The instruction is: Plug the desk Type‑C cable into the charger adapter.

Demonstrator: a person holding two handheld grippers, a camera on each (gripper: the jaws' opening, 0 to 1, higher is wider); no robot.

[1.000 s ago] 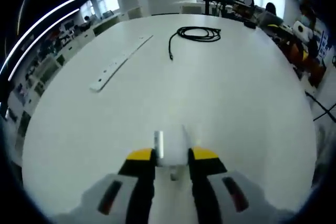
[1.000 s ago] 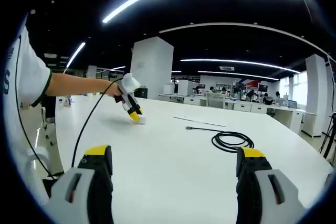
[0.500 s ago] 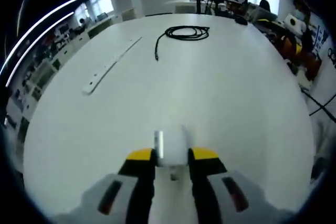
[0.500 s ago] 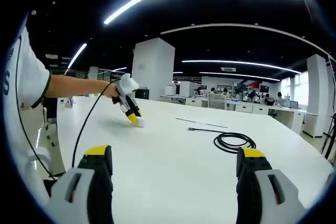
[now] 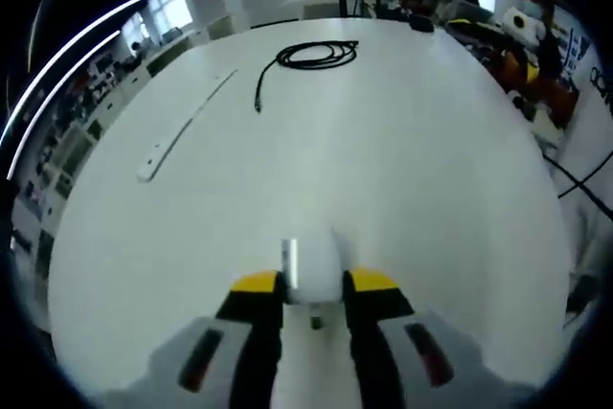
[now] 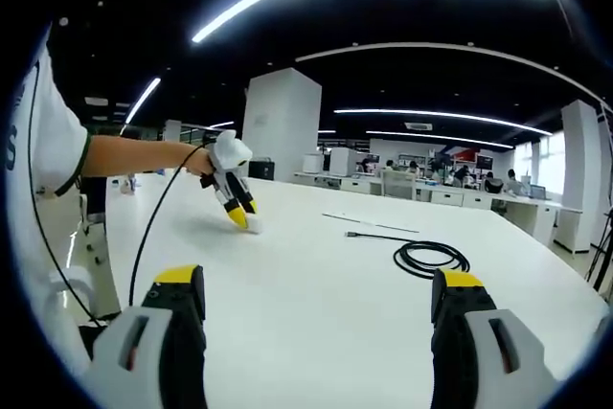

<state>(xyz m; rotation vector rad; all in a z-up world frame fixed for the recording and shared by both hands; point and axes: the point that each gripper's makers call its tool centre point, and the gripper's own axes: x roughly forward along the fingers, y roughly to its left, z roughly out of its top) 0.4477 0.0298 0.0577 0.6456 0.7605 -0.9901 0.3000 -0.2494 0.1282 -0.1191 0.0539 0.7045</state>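
Observation:
A white charger adapter (image 5: 312, 267) sits between the yellow-tipped jaws of my left gripper (image 5: 314, 283), which is shut on it just above the white table (image 5: 412, 170). Far across the table lies the coiled black Type-C cable (image 5: 316, 53), its free plug end (image 5: 257, 102) pointing toward me. In the right gripper view the same cable (image 6: 427, 258) lies at mid right, and the left gripper (image 6: 239, 215) with the adapter (image 6: 253, 225) hangs at the left, held by a person's arm (image 6: 134, 155). My right gripper (image 6: 316, 299) stands open over the table with nothing between its jaws.
A long white power strip (image 5: 185, 126) lies on the left of the table, also seen as a thin strip (image 6: 354, 222) behind the cable. Desks, a camera stand and seated people line the far side of the room. The table's edge curves round at the right.
The left gripper with the adapter has lifted and tilted a little, so the cable and strip have slid up and left in its view. The right gripper has stayed still and open.

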